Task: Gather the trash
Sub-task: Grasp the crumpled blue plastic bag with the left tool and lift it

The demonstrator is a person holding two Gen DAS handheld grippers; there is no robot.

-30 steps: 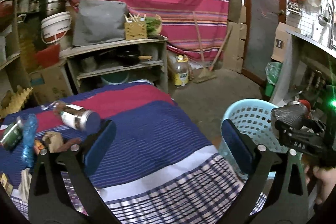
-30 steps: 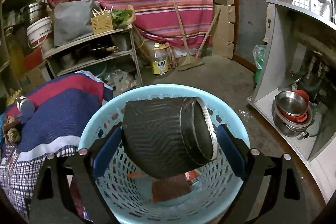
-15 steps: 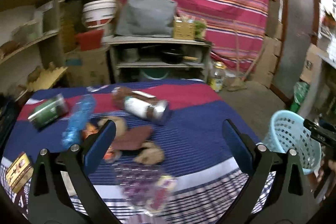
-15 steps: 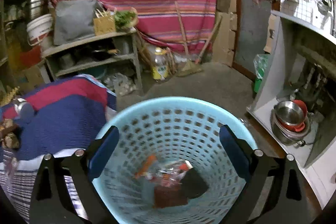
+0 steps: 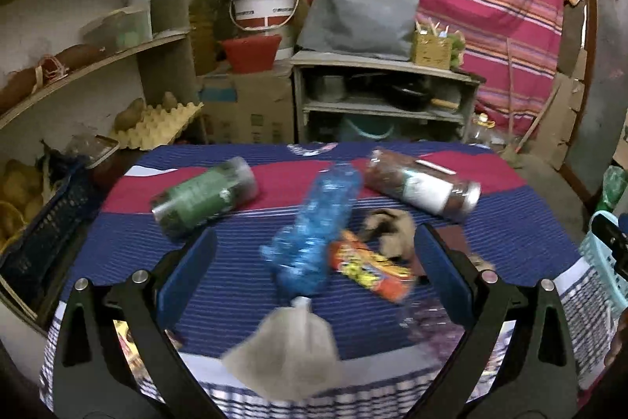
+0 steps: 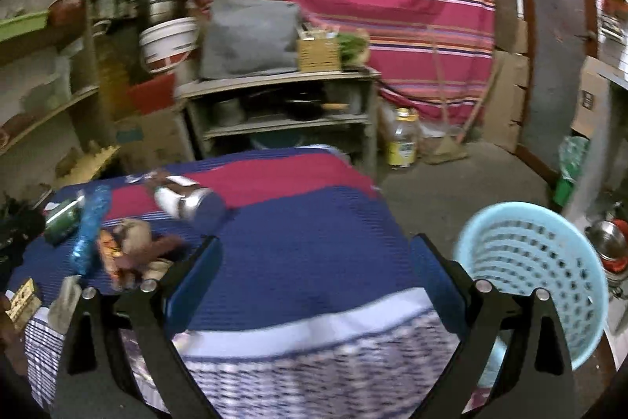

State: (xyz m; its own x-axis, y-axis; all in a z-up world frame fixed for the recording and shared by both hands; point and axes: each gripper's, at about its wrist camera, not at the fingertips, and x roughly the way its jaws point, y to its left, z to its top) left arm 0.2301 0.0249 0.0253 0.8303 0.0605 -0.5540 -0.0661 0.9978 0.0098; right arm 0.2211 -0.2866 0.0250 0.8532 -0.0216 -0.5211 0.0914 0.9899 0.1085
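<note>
Trash lies on the striped cloth of the table point(image 5: 243, 285): a crushed blue plastic bottle point(image 5: 314, 226), an orange snack wrapper point(image 5: 369, 269), a green-labelled jar point(image 5: 204, 199), a brown jar with a white label point(image 5: 424, 187), crumpled brown paper point(image 5: 388, 226) and a tied pale bag point(image 5: 286, 344). My left gripper point(image 5: 314, 277) hangs open just above the blue bottle and wrapper. Over the table's near right edge my right gripper point(image 6: 314, 281) is open and empty. The light blue basket point(image 6: 537, 262) stands on the floor to its right.
Shelves with pots, a white bucket point(image 5: 263, 2) and egg trays point(image 5: 157, 124) line the left and back. A low shelf unit point(image 5: 384, 97) stands behind the table. A dark crate point(image 5: 43, 222) sits at the table's left. A yellow-labelled bottle point(image 6: 402, 140) and a broom rest on the floor.
The right gripper let the dark can drop into the basket and swung left toward the table. The left gripper turned left and came in over the pile of trash.
</note>
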